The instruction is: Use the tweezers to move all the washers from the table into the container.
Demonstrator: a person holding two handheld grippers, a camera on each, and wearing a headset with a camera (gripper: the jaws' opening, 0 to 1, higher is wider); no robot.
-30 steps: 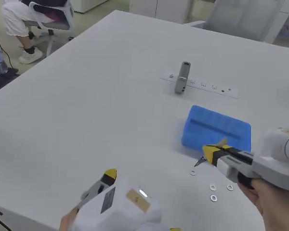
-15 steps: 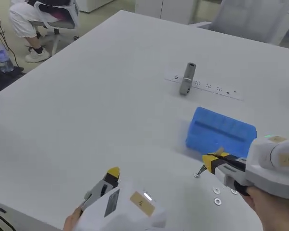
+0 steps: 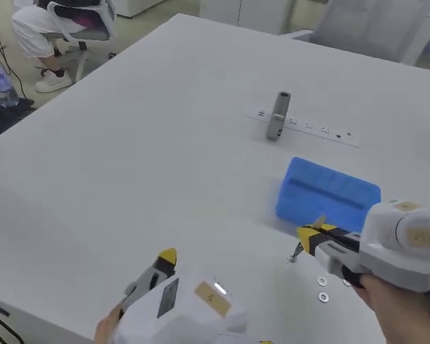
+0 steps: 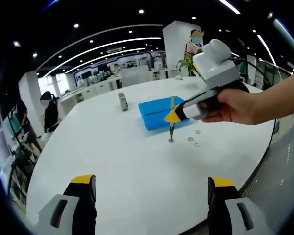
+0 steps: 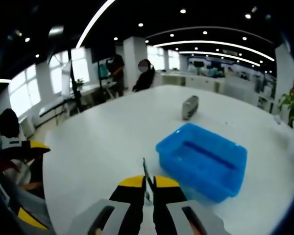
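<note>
1. Two hand-held grippers are in play. My right hand-held gripper (image 3: 309, 236) sits at the lower right of the head view, jaws pinched narrow on the tweezers (image 3: 296, 251). In the right gripper view the tweezers are a thin blade rising between the two yellow tips.
2. Compared with a second ago, the tweezers have come down. Back then the point hung apart from the nearest washer (image 4: 171, 141). Now, in the left gripper view, the point stands almost upright right on that washer. Whether the washer is actually pinched, I cannot tell.
3. Three loose washers (image 4: 190, 139) lie on the white worktop (image 3: 165, 165), just right of the tweezers' point in the left gripper view. They lie in the same cluster as before. In the head view they are at the lower right, beside the right hand-held gripper's body.
4. The blue container (image 3: 328, 192) sits at centre right of the head view, just beyond the tweezers, and has not shifted on the worktop.
5. My left hand-held gripper (image 4: 152, 182) has its jaws spread wide at the bottom of its own view. In the head view it stays at the lower left, well apart from the washers, as it was a second ago.
6. A grey device (image 3: 276, 115) lies across a flush power strip (image 3: 315, 129) above the container in the head view.
</note>
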